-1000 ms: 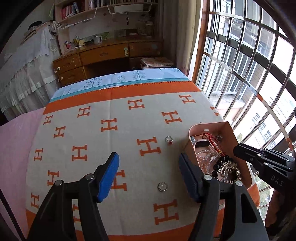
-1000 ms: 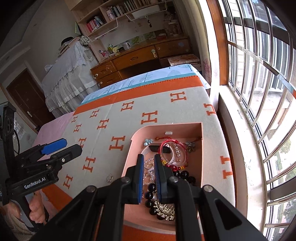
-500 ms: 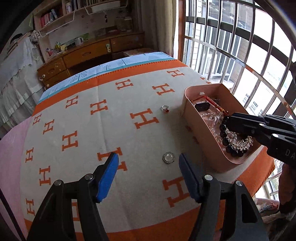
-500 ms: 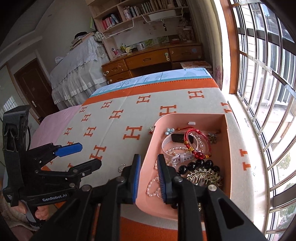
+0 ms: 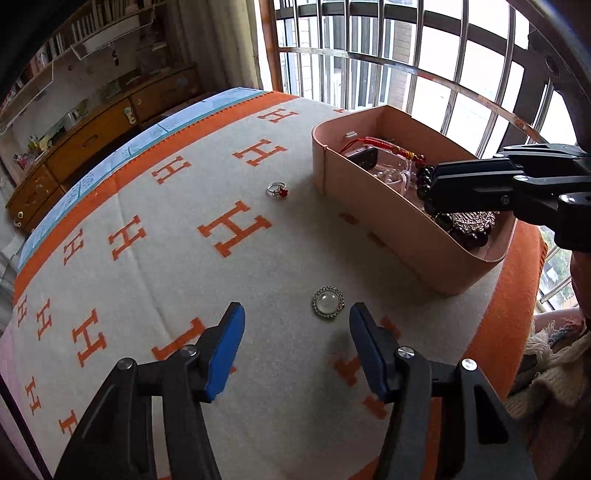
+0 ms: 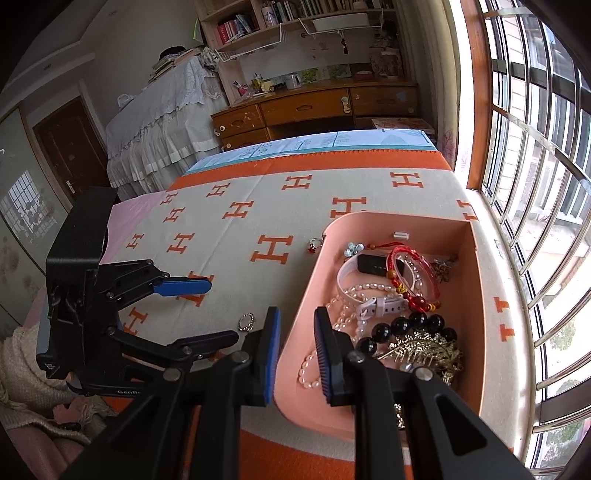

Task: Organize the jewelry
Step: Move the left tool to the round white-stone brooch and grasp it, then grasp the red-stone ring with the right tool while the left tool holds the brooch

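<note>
- A round brooch (image 5: 328, 304) with a pale stone and a sparkly rim lies flat on the blanket (image 5: 184, 280), near the orange edge closest to the person.
- The left gripper (image 5: 295, 325) hangs low over the blanket, tipped down, with the brooch just in front of the gap between its blue pads (image 5: 226, 350). Its jaws have just been closing a bit, but they are wide apart with nothing between them, and they do not touch the brooch.
- A small ring (image 5: 277, 190) with a red stone lies further up the blanket, just beside the long wall of the pink box (image 5: 388, 221).
- The pink box sits on the blanket by the edge near the window (image 5: 424, 66). It holds a lot of jewelry: black beads (image 6: 402, 326), a red bracelet (image 6: 413, 273), a string of pearls (image 6: 347, 314), a white watch band (image 6: 373, 304) and a gold comb-like piece (image 6: 428, 350).
- The right gripper (image 6: 295, 325) is over the near corner of the box. Its jaws stand a little way apart, one pad on each side of the box wall, and I cannot see them pressing on it. They hold nothing.
- The blanket is cream with orange H shapes and an orange border.
- Behind it stand a wooden desk (image 6: 317, 107) with drawers and shelves of books (image 6: 280, 11).
</note>
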`<state>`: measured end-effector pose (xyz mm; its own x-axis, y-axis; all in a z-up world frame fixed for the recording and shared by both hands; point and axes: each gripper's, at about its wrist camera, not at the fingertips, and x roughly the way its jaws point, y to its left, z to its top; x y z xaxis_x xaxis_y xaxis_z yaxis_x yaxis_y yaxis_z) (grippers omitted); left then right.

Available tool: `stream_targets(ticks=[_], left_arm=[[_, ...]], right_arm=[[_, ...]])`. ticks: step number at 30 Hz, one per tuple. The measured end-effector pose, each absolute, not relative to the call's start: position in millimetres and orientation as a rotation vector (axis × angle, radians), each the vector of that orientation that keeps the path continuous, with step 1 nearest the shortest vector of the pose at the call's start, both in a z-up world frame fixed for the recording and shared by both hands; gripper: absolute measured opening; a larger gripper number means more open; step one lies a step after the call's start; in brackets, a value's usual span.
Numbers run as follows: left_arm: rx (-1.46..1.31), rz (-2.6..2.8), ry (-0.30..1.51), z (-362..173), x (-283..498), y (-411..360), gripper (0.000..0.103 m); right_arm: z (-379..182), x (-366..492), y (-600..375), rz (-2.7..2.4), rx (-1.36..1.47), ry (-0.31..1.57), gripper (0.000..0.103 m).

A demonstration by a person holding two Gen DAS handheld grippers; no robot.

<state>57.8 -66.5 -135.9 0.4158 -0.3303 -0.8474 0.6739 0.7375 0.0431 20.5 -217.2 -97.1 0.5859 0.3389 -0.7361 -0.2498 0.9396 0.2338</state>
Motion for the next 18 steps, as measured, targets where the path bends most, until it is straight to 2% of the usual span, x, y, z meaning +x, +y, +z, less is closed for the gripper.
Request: stream_targets(ticks=[3, 9, 12, 16, 18], left_arm=[[0.432, -0.720, 0.967, -141.8, 65.1, -69.5, 0.044], [0.474, -0.816, 0.950, -142.2, 73.1, -72.4, 0.042], [0.502, -0.860, 0.936, -141.7, 71.0, -74.0, 0.036], [0.511, -0.901, 0.928, -140.5, 68.5, -77.2, 0.017], [0.516, -0.900, 0.918, -140.2, 66.9, -78.2, 0.017]], right_arm=[[-98.2, 21.5, -218.7, 0.332, 0.108, 0.877, 0.019], [-97.6, 22.7, -220.8, 0.325, 0.105, 0.858, 0.019], [-99.9, 24.4, -221.6, 0.318, 0.111, 0.865, 0.019], [-101.5, 27.4, -222.6, 0.312, 0.117, 0.868, 0.019], [-101.2, 28.2, -222.2, 0.309, 0.115, 0.865, 0.019]])
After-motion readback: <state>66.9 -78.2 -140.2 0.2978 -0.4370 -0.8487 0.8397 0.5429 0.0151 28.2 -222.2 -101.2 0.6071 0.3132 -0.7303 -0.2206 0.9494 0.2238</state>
